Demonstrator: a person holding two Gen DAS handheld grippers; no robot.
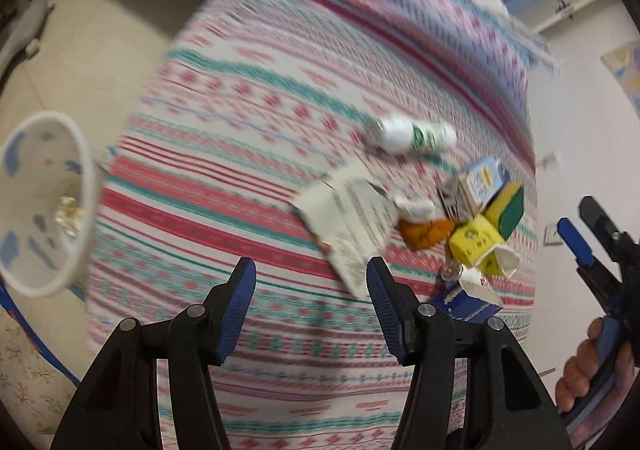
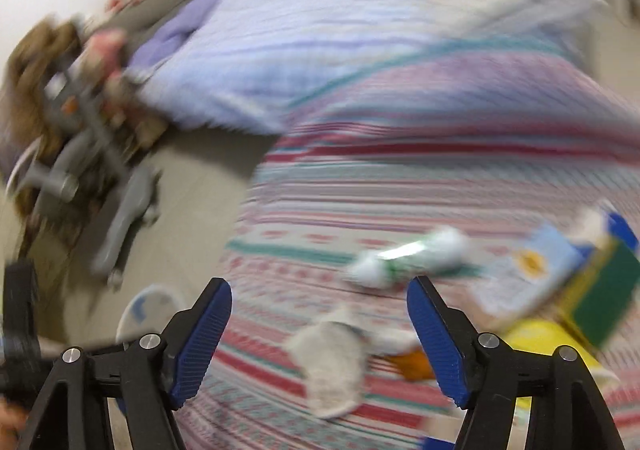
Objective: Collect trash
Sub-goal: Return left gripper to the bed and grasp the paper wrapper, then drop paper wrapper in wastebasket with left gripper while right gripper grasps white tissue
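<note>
- Paper and carton trash sits in a loose pile on the striped bedspread point(image 1: 248, 97), toward its right side in the left wrist view.
- Crumpled printed paper sheet point(image 1: 352, 221) lies flat at the left edge of the pile; in the right wrist view it shows as a blurred pale scrap point(image 2: 332, 354) between the finger pads.
- White bottle with green label point(image 1: 416, 135) lies on its side just beyond the paper, apart from the rest; also seen in the right view point(image 2: 408, 258).
- Orange wrapper point(image 1: 424, 234) is beside the paper, with a white crumpled bit point(image 1: 416, 207) touching it on top.
- Yellow carton point(image 1: 480, 246), open end toward the camera, is touching the orange wrapper's right side.
- Light blue carton point(image 1: 476, 185) and a yellow-green sponge point(image 1: 510, 209) are stacked behind the yellow carton, touching.
- Dark blue torn box point(image 1: 468, 302) lies at the near edge of the pile.
- Left gripper point(image 1: 312, 306): jaws spread wide, nothing between them, hovering over the bedspread just left of the pile.
- Right gripper point(image 2: 320, 334): jaws wide apart, nothing held, above the paper scrap; in the left view it is at the far right edge point(image 1: 576, 226), with the hand point(image 1: 592, 366) on its grip.
- White trash bin point(image 1: 44, 201) with blue marks stands on the floor left of the bed, something shiny and crumpled inside.
- Pale tiled floor point(image 1: 100, 41) lies left of the bed; lilac striped duvet point(image 2: 360, 21) is bunched at the far end.
- Grey chair base point(image 2: 120, 217) is on the floor; both views are motion-blurred.
</note>
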